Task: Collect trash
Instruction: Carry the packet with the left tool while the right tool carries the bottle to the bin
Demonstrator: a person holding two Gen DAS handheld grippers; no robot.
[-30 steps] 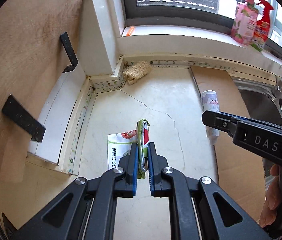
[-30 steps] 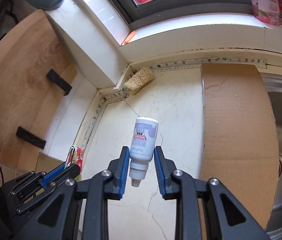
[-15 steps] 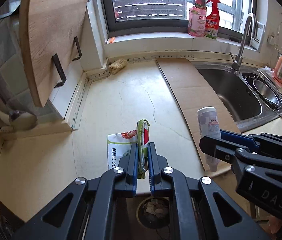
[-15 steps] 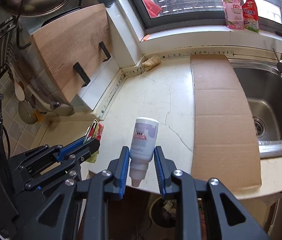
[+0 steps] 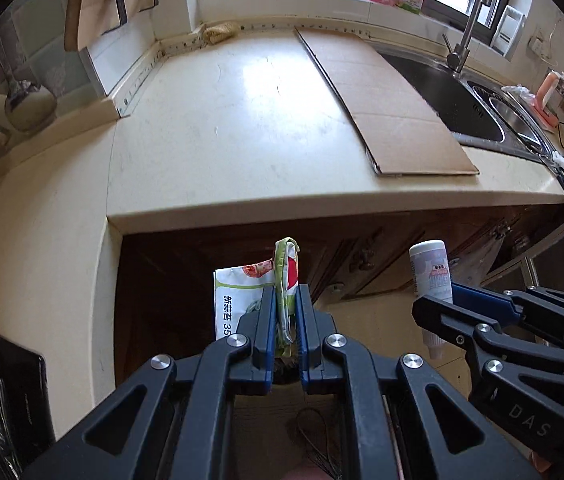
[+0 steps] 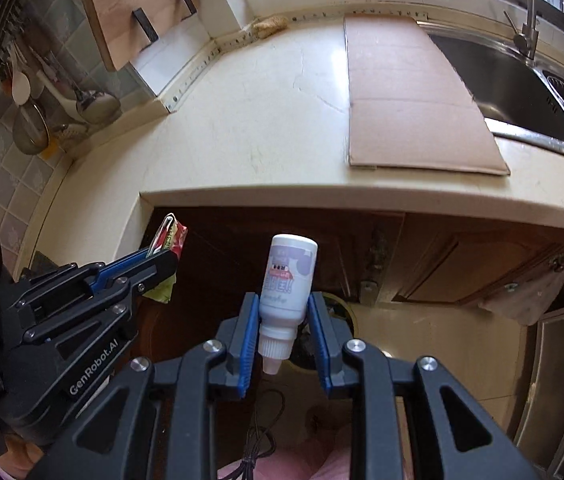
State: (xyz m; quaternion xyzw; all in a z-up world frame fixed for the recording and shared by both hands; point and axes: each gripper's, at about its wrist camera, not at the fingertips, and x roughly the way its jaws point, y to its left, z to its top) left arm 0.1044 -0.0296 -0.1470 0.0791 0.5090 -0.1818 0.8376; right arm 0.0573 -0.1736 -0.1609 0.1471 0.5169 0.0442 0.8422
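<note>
Low in the frame, the left gripper [image 5: 285,300] pinches a snack wrapper [image 5: 242,300] and the right gripper [image 6: 283,312] clamps a small bottle [image 6: 286,284], both best released only once squarely above the bin [image 6: 337,312] below the counter [image 5: 242,140].

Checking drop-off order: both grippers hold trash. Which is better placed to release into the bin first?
Probably right: the bin shows its rim just behind the bottle clamped in the right gripper. The left gripper, shut on the wrapper, hides most of the bin in its own view, so its aim is unclear.
</note>
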